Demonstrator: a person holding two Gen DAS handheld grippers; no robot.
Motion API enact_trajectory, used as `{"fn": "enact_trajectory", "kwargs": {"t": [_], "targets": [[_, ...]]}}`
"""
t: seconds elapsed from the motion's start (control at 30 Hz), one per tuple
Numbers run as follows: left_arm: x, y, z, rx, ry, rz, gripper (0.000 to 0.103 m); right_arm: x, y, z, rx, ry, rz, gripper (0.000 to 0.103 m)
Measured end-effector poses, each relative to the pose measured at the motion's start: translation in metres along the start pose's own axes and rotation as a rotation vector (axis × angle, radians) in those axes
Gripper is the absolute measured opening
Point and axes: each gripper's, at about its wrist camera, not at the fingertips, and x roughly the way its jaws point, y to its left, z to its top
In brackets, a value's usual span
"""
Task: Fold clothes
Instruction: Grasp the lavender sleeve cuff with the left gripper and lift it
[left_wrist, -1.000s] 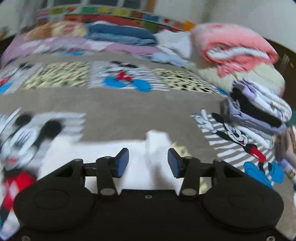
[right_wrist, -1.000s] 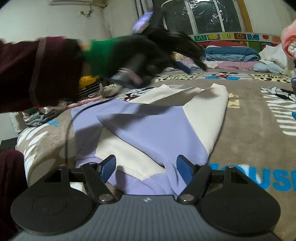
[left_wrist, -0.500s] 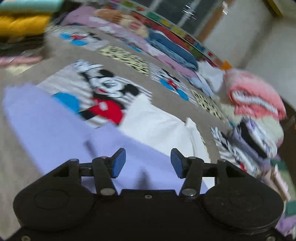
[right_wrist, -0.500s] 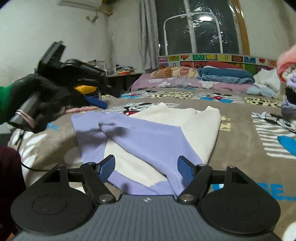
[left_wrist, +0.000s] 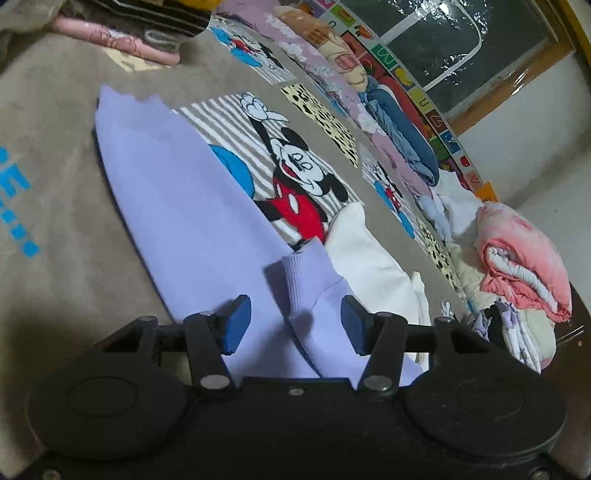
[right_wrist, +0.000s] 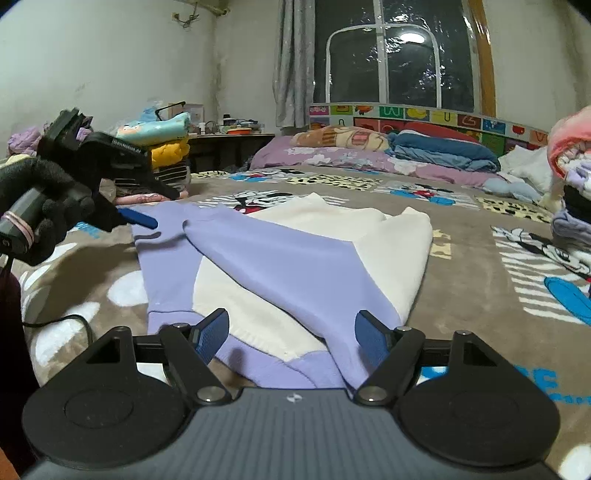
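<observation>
A lilac and cream sweatshirt (right_wrist: 280, 266) lies flat on the Mickey Mouse blanket (right_wrist: 480, 295), one lilac sleeve folded across its cream body. My left gripper (left_wrist: 293, 325) is open, its jaws either side of the ribbed lilac cuff (left_wrist: 306, 273) without closing on it. It also shows in the right wrist view (right_wrist: 138, 220), held by a black-gloved hand at the sweatshirt's far left corner. My right gripper (right_wrist: 291, 336) is open just above the sweatshirt's near hem, holding nothing.
A stack of folded clothes (left_wrist: 517, 332) and a pink-and-white bundle (left_wrist: 524, 266) sit at the right. Rolled bedding (right_wrist: 406, 151) lines the headboard. More folded piles (right_wrist: 162, 147) stand at the far left. A black cable (right_wrist: 59, 321) trails on the blanket.
My left gripper swung from above the far end of the sweatshirt down to its left side and now sits around the lilac cuff. My right gripper stayed at the near hem.
</observation>
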Motion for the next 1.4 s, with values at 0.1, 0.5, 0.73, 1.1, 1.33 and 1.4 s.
{"fn": "enact_trajectory", "kwargs": {"t": [0.1, 0.5, 0.73, 1.1, 1.33, 1.4], "targets": [[0.012, -0.002, 0.003, 0.005, 0.007, 0.002, 0.051, 0.002, -0.003, -0.001, 0.013, 0.004, 0.004, 0.076], [0.033, -0.062, 0.009, 0.079, 0.017, -0.092, 0.002, 0.01, -0.009, -0.002, 0.052, 0.041, 0.043, 0.077], [0.055, -0.117, 0.02, 0.089, 0.014, -0.172, 0.002, 0.009, -0.012, -0.002, 0.078, 0.041, 0.052, 0.077], [0.116, -0.178, 0.021, 0.172, 0.039, -0.166, 0.002, 0.006, -0.019, -0.001, 0.143, 0.062, 0.081, 0.077], [0.157, -0.207, 0.013, 0.244, 0.063, -0.137, 0.002, 0.006, -0.026, -0.002, 0.206, 0.076, 0.113, 0.078], [0.165, -0.211, 0.009, 0.256, 0.07, -0.133, 0.002, 0.005, -0.031, -0.003, 0.239, 0.074, 0.126, 0.078]]}}
